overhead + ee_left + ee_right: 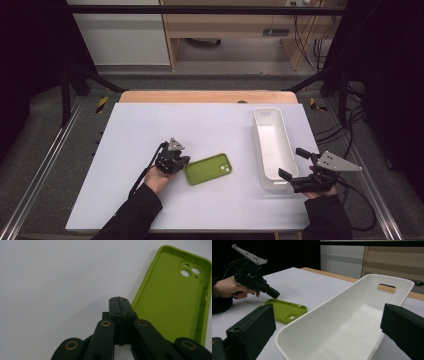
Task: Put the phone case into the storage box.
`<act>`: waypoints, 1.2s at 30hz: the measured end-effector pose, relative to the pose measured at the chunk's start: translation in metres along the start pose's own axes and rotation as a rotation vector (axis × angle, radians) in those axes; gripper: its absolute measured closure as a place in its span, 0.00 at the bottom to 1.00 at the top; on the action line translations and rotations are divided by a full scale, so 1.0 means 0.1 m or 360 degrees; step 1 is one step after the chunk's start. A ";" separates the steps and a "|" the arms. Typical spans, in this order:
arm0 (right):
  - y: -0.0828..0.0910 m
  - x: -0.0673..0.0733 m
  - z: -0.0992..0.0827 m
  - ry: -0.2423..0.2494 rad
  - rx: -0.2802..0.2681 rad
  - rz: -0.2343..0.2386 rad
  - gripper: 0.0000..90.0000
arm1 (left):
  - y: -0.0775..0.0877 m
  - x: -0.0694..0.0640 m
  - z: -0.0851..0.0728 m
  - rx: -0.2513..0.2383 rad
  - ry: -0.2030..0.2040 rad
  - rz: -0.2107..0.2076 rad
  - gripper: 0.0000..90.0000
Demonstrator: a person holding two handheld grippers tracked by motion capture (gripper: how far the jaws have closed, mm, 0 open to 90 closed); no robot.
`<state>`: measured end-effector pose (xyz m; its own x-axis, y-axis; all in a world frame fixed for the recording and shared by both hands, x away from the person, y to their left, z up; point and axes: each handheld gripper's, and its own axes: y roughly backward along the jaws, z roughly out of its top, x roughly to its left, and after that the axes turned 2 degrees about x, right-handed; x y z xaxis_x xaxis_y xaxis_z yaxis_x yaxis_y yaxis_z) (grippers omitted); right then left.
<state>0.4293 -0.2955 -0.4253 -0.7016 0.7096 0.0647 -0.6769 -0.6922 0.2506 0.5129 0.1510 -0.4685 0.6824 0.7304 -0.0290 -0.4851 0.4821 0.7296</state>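
A lime-green phone case [208, 168] lies inner side up on the white table top [200, 125]. My left gripper [184, 161] is held just left of it, jaws pressed together with nothing between them. In the left gripper view the shut jaw tips [118, 300] sit beside the case's long edge [172, 302], apart from it. An empty long white bin [272, 145] stands at the right. My right gripper [290, 162] is open wide, its jaws on either side of the bin's near end [329, 322]. The right gripper view also shows the case [284, 310] and the left gripper [273, 293].
The white top rests on a wooden table whose edge [207, 96] shows at the back. Black frame bars and metal rails [45, 155] run along both sides. Cables [350, 125] hang near the right rail. Wooden furniture stands behind.
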 end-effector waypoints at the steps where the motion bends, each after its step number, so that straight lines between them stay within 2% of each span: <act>1: 0.00 0.00 0.00 0.0001 -0.0001 -0.0003 0.00 | 0.00 0.00 0.00 0.0000 -0.0001 -0.0003 1.00; 25: 0.01 -0.01 0.00 0.0007 -0.0008 -0.0002 0.00 | 0.12 -0.16 -0.12 0.0027 -0.0055 -0.0060 1.00; 33: 0.02 -0.01 0.00 0.0002 -0.0007 -0.0003 0.00 | 0.12 -0.14 -0.12 0.0035 -0.0070 -0.0056 1.00; 36: 0.01 -0.01 0.00 0.0005 -0.0004 -0.0003 0.00 | 0.16 -0.13 -0.10 0.0009 -0.0070 -0.0038 0.99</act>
<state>0.4289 -0.2968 -0.4247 -0.7010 0.7106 0.0612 -0.6788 -0.6910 0.2486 0.4906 0.1544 -0.4637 0.7171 0.6967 -0.0163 -0.4655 0.4962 0.7329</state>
